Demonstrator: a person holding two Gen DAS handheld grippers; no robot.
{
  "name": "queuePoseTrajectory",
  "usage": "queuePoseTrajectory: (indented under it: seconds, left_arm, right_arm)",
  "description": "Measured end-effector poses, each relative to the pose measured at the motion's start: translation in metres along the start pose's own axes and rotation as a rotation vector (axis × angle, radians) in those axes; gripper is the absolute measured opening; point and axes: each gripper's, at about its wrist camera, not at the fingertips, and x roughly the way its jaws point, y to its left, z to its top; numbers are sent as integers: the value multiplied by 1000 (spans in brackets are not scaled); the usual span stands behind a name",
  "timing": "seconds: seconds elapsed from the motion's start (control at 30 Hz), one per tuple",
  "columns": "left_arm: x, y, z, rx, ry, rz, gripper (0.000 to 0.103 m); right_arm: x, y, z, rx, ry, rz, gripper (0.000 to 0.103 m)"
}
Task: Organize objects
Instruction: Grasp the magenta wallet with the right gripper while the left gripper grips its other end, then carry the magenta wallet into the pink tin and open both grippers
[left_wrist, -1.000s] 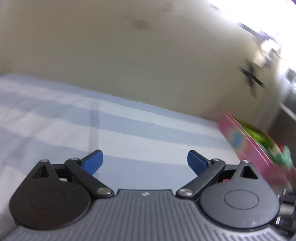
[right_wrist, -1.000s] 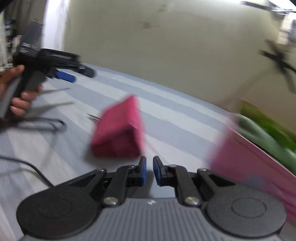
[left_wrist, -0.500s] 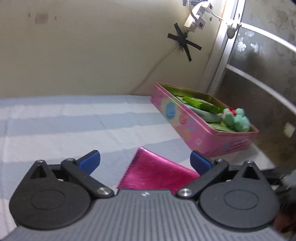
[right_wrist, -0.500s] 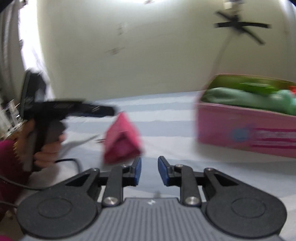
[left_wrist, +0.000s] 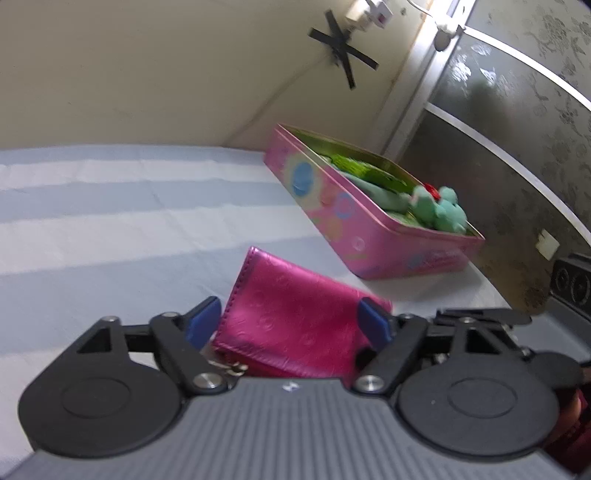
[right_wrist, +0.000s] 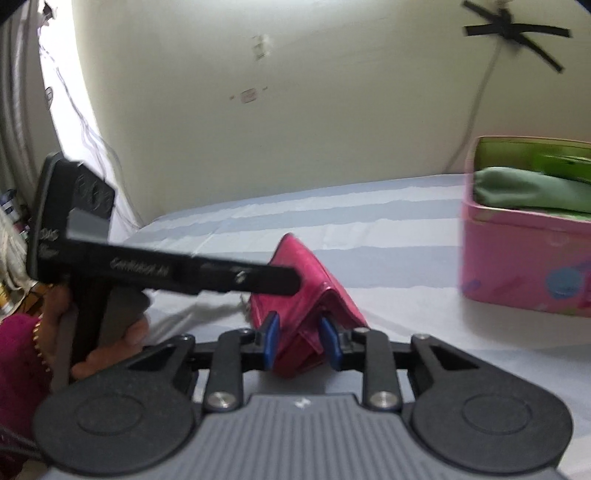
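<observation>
A shiny pink wallet stands tented on the striped sheet. My left gripper straddles it from one side. Its jaws are closing, and both blue pads touch the wallet's side edges. From the right wrist view one of its fingers lies against the wallet. My right gripper has its jaws barely apart, with the wallet's near corner pinched between the pads. The pink tin sits beyond, to the right.
The tin holds green fabric and a teal plush toy. A wall runs close behind the striped sheet, with a dark patterned panel on the right. A hand in a magenta sleeve holds the left gripper.
The left gripper swung round to face the wallet and tin, and its jaws narrowed onto the wallet. The right gripper's jaws parted slightly, and the wallet's corner now sits between them.
</observation>
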Motion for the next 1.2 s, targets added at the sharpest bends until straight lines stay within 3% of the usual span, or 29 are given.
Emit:
queuePoseTrajectory:
  seconds: [0.3, 0.37, 0.6, 0.8, 0.93, 1.03, 1.2]
  left_arm:
    - [23, -67, -20, 63, 53, -111, 77]
    - [33, -81, -24, 64, 83, -160, 72]
    - [51, -122, -21, 166, 118, -174, 67]
    - [39, -148, 24, 250, 24, -157, 67]
    - [50, -161, 65, 275, -25, -126, 67]
    - [79, -168, 82, 302, 3, -72, 67]
    - [139, -162, 101, 267, 123, -19, 67]
  right_arm:
    - [-58, -37, -29, 72, -51, -112, 27]
    - [-72, -48, -34, 90, -61, -133, 27]
    - [-108, -72, -48, 149, -117, -166, 25]
    - [-141, -71, -10, 80, -283, -163, 25]
    - [-139, -83, 28, 25, -359, -200, 25]
    - [-121, -106, 47, 39, -334, -227, 25]
    - [-86, -157, 64, 117, -236, -236, 24]
